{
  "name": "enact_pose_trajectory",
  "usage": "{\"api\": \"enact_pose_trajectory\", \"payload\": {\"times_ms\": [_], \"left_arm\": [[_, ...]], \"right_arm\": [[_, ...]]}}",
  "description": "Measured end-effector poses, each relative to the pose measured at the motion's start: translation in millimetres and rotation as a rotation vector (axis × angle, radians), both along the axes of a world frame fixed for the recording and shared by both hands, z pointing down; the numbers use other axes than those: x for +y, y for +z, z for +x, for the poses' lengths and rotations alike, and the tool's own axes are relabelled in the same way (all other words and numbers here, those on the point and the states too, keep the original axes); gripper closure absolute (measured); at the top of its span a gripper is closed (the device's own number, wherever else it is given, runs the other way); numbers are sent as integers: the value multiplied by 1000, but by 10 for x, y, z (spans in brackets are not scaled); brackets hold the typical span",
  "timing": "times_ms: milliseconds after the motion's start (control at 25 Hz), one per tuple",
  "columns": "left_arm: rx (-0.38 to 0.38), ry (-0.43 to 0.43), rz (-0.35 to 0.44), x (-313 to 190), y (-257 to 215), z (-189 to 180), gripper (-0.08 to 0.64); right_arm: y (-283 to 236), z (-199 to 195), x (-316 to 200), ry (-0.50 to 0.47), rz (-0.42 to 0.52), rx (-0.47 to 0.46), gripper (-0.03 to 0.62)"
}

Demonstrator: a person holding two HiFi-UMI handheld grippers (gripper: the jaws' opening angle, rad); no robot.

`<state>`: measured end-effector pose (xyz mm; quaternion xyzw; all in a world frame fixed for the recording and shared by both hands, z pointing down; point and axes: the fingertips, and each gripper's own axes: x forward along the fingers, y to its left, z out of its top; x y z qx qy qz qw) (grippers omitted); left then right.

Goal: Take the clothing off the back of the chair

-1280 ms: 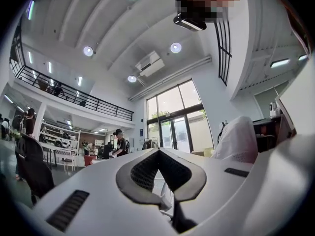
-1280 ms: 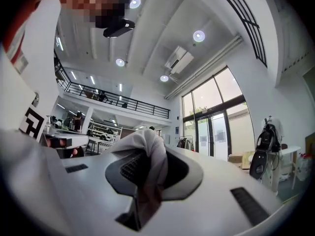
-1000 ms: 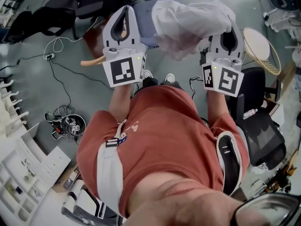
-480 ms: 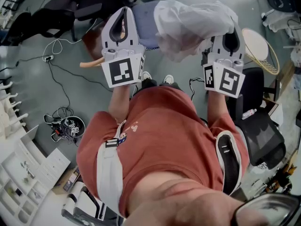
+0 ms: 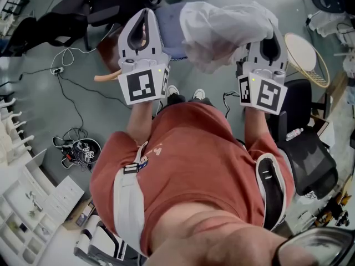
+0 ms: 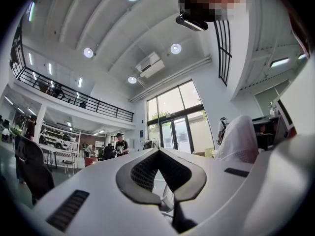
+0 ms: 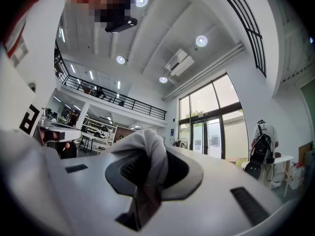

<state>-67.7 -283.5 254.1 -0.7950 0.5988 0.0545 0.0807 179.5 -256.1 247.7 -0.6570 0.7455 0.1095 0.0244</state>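
Note:
A white garment [image 5: 224, 29] hangs bunched in the air in front of me, above the floor. My right gripper [image 5: 270, 37] is shut on one edge of it, and in the right gripper view the cloth [image 7: 150, 161] is pinched between the jaws and spills over them. My left gripper [image 5: 146, 13] is held level beside it on the left. Its jaw tips meet with nothing between them [image 6: 158, 151]. The left gripper view shows the garment [image 6: 238, 139] off to the right. Below the cloth stands a chair with a bluish seat [image 5: 168, 35] and a tan armrest [image 5: 108, 75].
A black office chair [image 5: 310, 154] stands at my right, and a round wicker basket [image 5: 308, 57] is beyond it. More dark chairs [image 5: 111, 1] are at the far left. Cables [image 5: 66, 60] and a small device [image 5: 83, 148] lie on the floor. White shelving [image 5: 33, 198] is at the lower left.

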Motion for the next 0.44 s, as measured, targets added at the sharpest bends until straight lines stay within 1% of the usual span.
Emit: {"api": "enact_pose_trajectory", "payload": {"times_ms": [280,440], "left_arm": [[-7,8,-5,-16,-16,69,547],[-5,12,-7,-23,-38,45,546]], "right_arm": [[10,36,-6,0,-10,13,528],[7,27,2,4,-14,18,528]]}}
